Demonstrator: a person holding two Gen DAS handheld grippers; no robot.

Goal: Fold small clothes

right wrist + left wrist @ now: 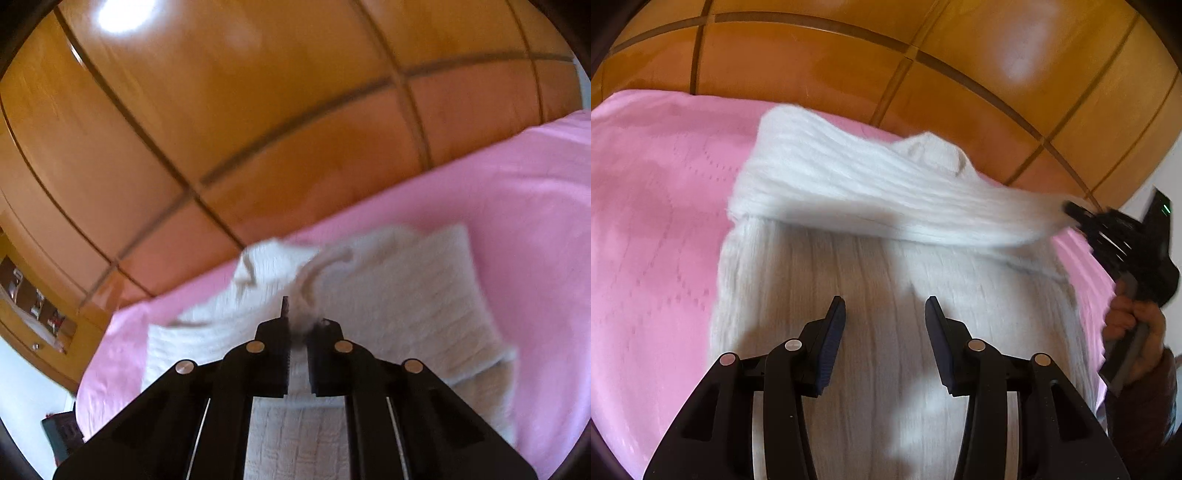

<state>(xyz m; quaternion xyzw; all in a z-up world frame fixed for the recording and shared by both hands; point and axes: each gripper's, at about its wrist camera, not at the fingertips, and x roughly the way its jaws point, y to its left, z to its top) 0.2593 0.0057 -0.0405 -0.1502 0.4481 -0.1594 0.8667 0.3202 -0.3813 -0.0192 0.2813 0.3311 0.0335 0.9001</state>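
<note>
Sweater (871, 332) lay flat on the pink bed (653, 229), right under my left gripper (884, 317), which was spread and held nothing; my right gripper (1071, 212) was pressed together on the white sleeve (886, 199); that sleeve stretched sideways across the sweater, so the right hand was nearer to lay it down.

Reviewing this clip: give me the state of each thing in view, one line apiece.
White knit garment: lying on the bed, one sleeve pulled taut across it.
Left gripper: open, over the garment, holding nothing.
Right gripper: shut on the sleeve end.
Pink bedspread: spread flat under the garment.
Wooden wardrobe doors: closed.
</note>
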